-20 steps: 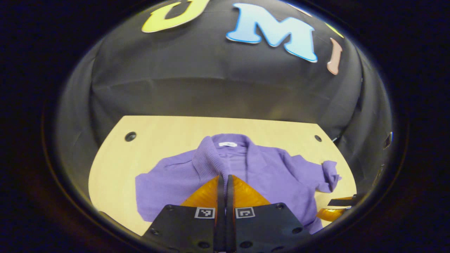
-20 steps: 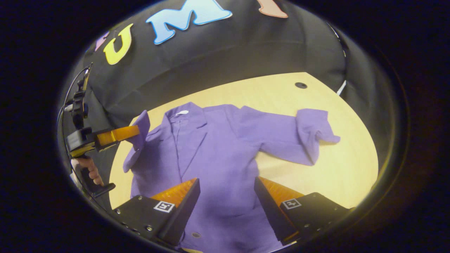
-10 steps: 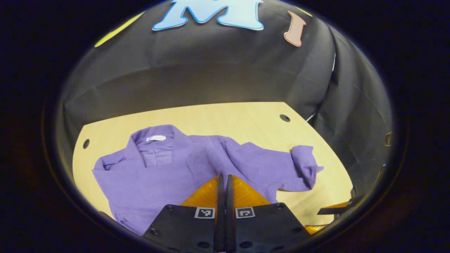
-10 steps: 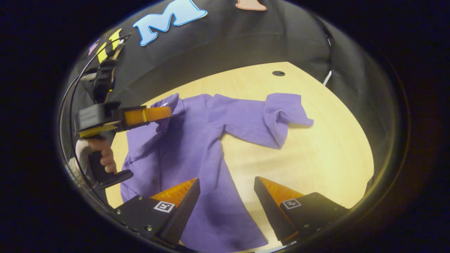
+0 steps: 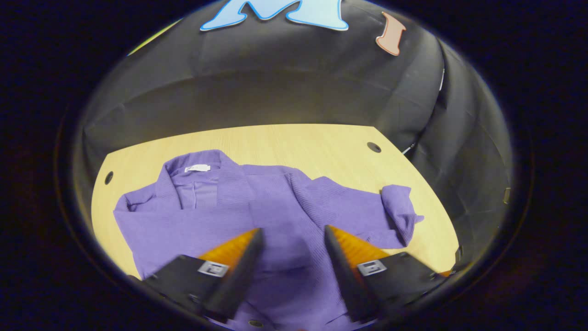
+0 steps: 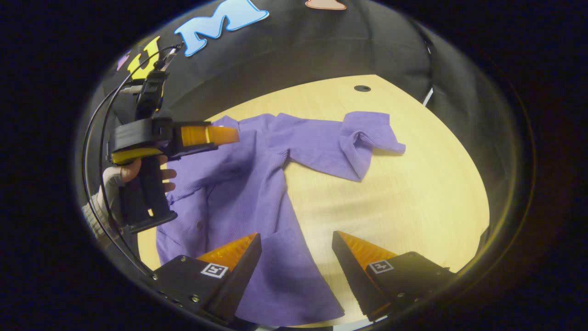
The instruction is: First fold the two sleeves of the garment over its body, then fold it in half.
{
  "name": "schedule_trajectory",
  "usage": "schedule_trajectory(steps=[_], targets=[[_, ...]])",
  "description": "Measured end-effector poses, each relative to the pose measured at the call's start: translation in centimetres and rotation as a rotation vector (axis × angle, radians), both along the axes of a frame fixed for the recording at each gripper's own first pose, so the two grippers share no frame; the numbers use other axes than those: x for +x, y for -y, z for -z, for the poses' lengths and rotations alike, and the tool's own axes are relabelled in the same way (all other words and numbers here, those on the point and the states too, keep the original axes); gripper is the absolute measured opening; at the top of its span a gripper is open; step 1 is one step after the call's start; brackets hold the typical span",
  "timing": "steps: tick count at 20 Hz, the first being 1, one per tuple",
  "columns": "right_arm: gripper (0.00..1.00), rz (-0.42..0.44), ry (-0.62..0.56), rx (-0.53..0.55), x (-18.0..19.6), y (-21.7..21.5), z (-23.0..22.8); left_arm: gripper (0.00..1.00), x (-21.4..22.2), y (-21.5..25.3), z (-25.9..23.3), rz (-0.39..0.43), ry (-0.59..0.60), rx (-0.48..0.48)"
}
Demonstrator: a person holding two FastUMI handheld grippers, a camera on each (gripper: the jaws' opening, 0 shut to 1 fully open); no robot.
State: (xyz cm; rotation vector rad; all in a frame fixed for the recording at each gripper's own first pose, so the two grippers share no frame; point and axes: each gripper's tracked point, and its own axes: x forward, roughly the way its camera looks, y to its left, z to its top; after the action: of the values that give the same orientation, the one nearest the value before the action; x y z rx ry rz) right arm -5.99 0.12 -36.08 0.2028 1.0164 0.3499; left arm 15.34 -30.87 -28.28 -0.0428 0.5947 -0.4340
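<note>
Subject: a purple ribbed-knit garment with a collar and button front [image 5: 257, 207], lying face-up on the pale wooden table [image 5: 298, 142]. In the left gripper view it covers the table from 9 o'clock through the centre, the collar with its white neck tag [image 5: 197, 168] at about 11 o'clock.

The garment's left-hand sleeve [image 5: 138, 207] appears already laid inward over the chest, though the layering there is not sharp enough to confirm. The other sleeve [image 6: 335, 147] lies stretched out on the bare table, its cuff [image 6: 372, 133] rumpled and doubled back; in the right gripper view it sits at about 1 o'clock.

Left gripper [image 5: 291, 234]: jaws apart, hovering over the chest, holding nothing. In the right gripper view it is seen at 9 o'clock, carried by a hand [image 6: 133, 172].

Right gripper [image 6: 296, 241]: jaws apart and empty, above the garment's hem edge [image 6: 312, 276], well apart from the outstretched sleeve.

Handling assessment, as judgement: the knit looks light, soft and limp, with no stiffness to hold a fold line. It should drape and drag on the wood, not slide cleanly. A pinch on one layer may stretch the ribbing or pull the body askew.

Recommended hold: the outstretched sleeve near the cuff, taking the doubled layers together, with the lift kept low so the shoulder stays put. For the later half-fold, the hem corners are the likely holds.
</note>
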Motion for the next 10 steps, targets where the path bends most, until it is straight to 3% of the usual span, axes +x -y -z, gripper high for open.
schedule_trajectory(steps=[2, 7, 8, 9, 10], targets=[[0.95, -0.017, -0.009, -0.003, -0.7, -0.4, 0.1, 1.0, -0.6, -0.7, -0.9, -0.009, 0.018, -0.002], [0.95, -0.072, -0.057, -0.025, -3.1, -1.7, 0.9, 0.95, -3.8, -6.0, -0.3, -0.05, 0.004, 0.02], [0.95, -0.086, -0.066, -0.032, -3.8, -1.9, 1.1, 1.0, -4.8, -7.5, 0.4, -0.065, 0.002, 0.037], [0.95, -0.099, -0.073, -0.037, -4.3, -2.1, 1.3, 0.95, -6.1, -8.9, 1.1, -0.076, -0.011, 0.042], [0.95, -0.112, -0.084, -0.044, -4.7, -2.2, 1.8, 0.99, -7.4, -10.1, 2.1, -0.09, -0.031, 0.043]])
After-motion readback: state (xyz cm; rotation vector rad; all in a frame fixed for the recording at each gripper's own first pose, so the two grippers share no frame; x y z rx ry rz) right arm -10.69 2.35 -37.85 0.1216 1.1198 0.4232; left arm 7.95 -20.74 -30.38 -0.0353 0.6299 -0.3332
